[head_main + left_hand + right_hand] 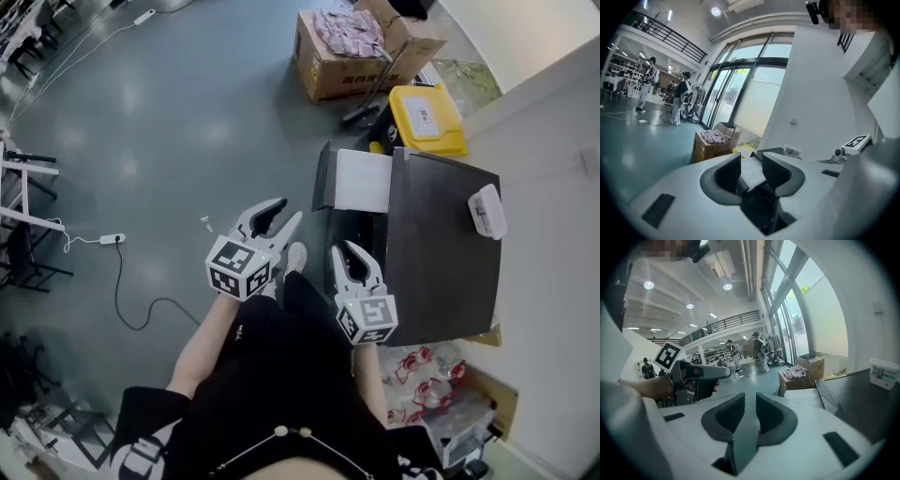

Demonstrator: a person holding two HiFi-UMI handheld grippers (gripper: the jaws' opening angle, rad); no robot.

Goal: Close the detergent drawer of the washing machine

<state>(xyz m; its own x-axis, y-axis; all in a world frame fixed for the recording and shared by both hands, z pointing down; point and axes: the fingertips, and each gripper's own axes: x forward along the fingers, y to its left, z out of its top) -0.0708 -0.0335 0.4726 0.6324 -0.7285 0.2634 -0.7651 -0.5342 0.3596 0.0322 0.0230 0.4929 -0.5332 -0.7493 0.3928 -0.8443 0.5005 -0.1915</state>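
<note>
Left of the washing machine, grey floor stretches wide.

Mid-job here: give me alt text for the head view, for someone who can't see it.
Seen from above, a person holds a left hand-held gripper and right hand-held gripper, both open and empty, close to a dark-topped washing machine whose white drawer juts out.

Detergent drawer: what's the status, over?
Left gripper, right gripper: open, empty. Detergent drawer sticking out, untouched. Nothing in its way.
</note>
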